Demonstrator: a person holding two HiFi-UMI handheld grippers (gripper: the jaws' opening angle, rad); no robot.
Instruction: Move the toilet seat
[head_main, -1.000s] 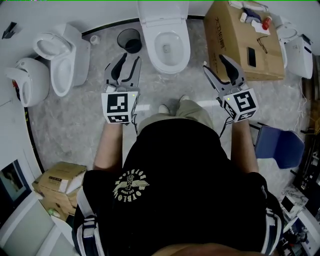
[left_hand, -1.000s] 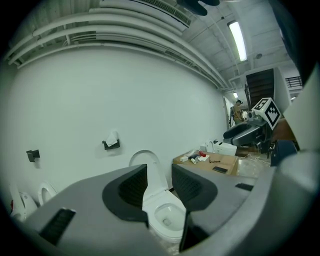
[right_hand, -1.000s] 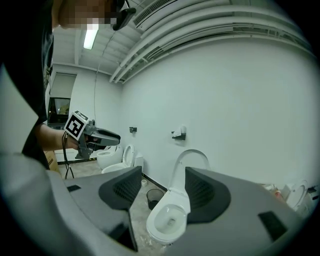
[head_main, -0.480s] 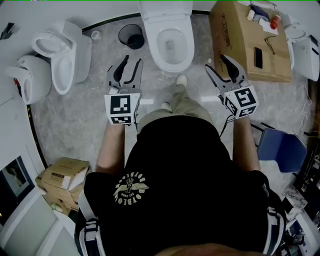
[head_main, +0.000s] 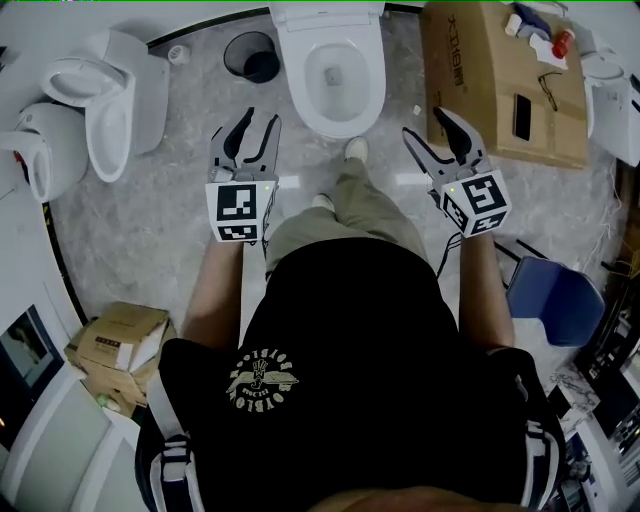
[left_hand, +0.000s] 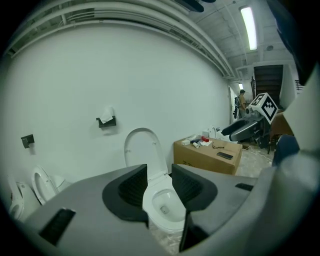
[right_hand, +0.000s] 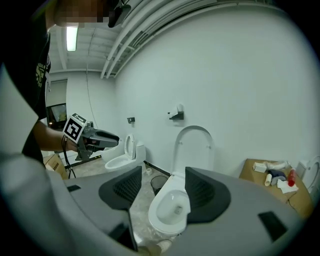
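Grippers open, toilet seat raised ahead

The left gripper (head_main: 258, 125) and right gripper (head_main: 428, 128) are held out in front of the person, one on each side of a white toilet (head_main: 335, 122) at the far wall. Both stand clear of it. In each gripper view the two dark jaws are spread apart with nothing between them, and the bowl shows through the gap further off.

The toilet seat (left_hand: 143, 152) stands upright, leaning back against the wall behind the open bowl. The right gripper view (right_hand: 194, 150) shows it the same way. Neither gripper touches it.

One shoe (head_main: 355, 150) rests on the grey marbled floor just before the toilet's base. A black waste bin (head_main: 250, 55) sits just left of the toilet, and a second toilet (head_main: 105, 100) stands further left. To the right is a large cardboard box (head_main: 500, 80) with a phone (head_main: 521, 117) and some bottles (head_main: 545, 30) on top. A blue chair (head_main: 555, 300) is nearer on the right. A paper holder (left_hand: 106, 120) hangs on the wall left of the seat.
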